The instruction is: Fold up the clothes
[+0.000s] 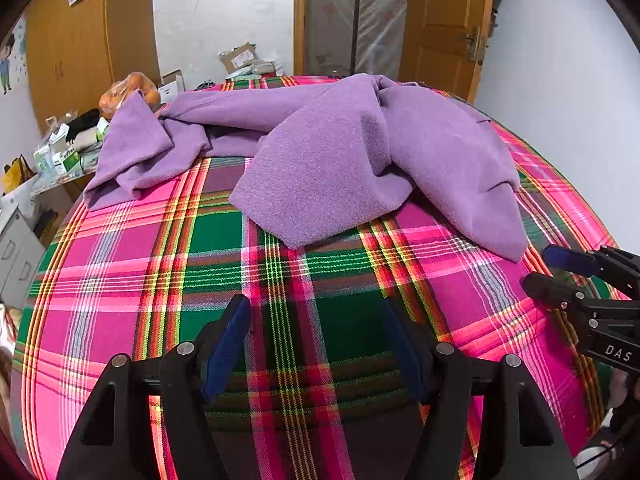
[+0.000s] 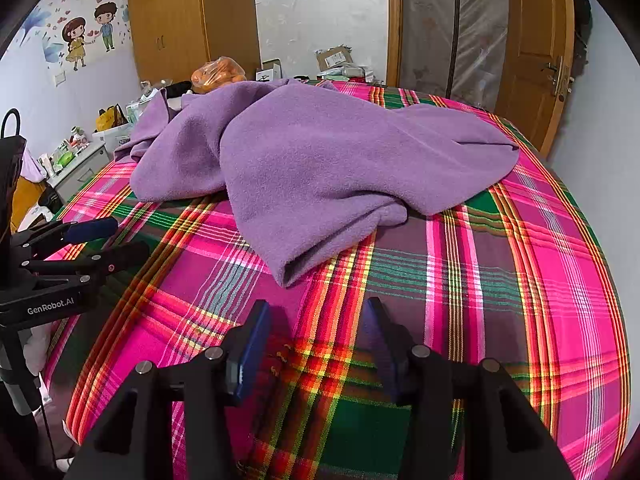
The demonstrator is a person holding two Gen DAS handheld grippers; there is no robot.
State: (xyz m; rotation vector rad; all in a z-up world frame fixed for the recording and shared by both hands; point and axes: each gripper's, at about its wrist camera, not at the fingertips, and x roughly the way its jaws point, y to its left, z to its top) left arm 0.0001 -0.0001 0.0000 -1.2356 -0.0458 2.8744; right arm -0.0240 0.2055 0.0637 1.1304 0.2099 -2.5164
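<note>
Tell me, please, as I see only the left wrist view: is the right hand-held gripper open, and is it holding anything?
Observer: The right hand-held gripper is open, and only the plaid sheet shows between its fingers.
Operator: Which part of the clothing lies nearest to it?
Observer: A folded end of the purple garment points towards it, just ahead of the fingertips and not touching them.
Operator: Does my own gripper show from that side?
Observer: Yes, the left hand-held gripper hovers at the bed's left edge, clear of the garment.
</note>
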